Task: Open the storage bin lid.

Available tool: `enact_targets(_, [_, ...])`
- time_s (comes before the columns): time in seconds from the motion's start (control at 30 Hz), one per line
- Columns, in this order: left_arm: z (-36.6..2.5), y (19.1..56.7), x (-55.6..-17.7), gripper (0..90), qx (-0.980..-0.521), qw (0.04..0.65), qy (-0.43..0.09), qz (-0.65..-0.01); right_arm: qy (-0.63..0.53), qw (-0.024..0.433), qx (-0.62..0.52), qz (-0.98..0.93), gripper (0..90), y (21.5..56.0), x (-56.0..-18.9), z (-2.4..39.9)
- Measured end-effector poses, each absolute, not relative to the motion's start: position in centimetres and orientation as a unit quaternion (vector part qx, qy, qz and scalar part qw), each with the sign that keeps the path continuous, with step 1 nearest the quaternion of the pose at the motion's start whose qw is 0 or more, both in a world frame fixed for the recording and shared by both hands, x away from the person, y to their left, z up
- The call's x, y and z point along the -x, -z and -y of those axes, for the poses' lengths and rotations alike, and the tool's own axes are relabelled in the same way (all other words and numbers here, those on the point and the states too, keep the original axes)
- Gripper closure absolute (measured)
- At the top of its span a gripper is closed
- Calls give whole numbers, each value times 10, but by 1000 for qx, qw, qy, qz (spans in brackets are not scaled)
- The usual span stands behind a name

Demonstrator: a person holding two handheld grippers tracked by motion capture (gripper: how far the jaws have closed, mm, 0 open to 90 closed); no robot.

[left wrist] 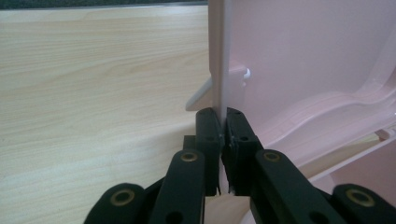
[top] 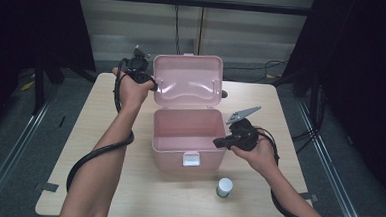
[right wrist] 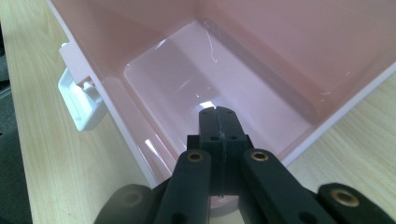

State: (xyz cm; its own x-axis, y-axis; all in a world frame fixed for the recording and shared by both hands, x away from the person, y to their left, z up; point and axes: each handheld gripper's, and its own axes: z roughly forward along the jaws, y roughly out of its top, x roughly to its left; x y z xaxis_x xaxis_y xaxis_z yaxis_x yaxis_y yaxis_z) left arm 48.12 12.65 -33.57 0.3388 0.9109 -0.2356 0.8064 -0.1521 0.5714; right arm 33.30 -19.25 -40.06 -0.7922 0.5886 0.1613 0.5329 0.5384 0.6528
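Up at the upper left of the high view, the left tongs [top: 151, 82] are clamped on the left edge of the pink lid [top: 187, 80], which stands raised and open behind the pink box [top: 188, 138] at the middle of the frame. The left gripper view shows this grip close up: the two black jaws press together on the thin upright edge of the lid [left wrist: 219, 60], with the pale wooden desk [left wrist: 93, 93] spreading across the left half of that frame and the lid's pink inner face on the right. Moving to the centre of the high view, the box sits on the desk [top: 94, 148] with its hollow bare and a white latch [top: 191, 160] on its front wall. Just right of the box, the right tongs [top: 218, 142] are closed on nothing, their tips at the box's right rim. The right gripper view has those jaws [right wrist: 218, 123] pressed shut above the pink floor of the box [right wrist: 187, 60], the white latch [right wrist: 84, 100] at the left of that frame. Lower right of the box in the high view, a small white-capped jar [top: 224, 187] stands on the desk, apart from both hands.
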Motion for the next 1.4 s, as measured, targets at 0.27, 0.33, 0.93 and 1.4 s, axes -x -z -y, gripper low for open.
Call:
enact_targets(0.27, [-127, 343, -488, 858, -755, 312, -79, -571, -357, 39, -320, -877, 900, 401, -333, 192])
enact_targets(0.33, [-126, 345, -490, 856, -755, 310, -79, -572, -359, 39, -321, -875, 900, 401, -333, 192])
enact_targets(0.93, [-129, 356, -498, 847, -751, 309, -61, -581, -368, 33, -326, -870, 900, 402, -333, 194])
enact_targets(1.4, [-127, 368, -505, 840, -748, 309, -55, -585, -368, 32, -325, -870, 900, 402, -331, 193])
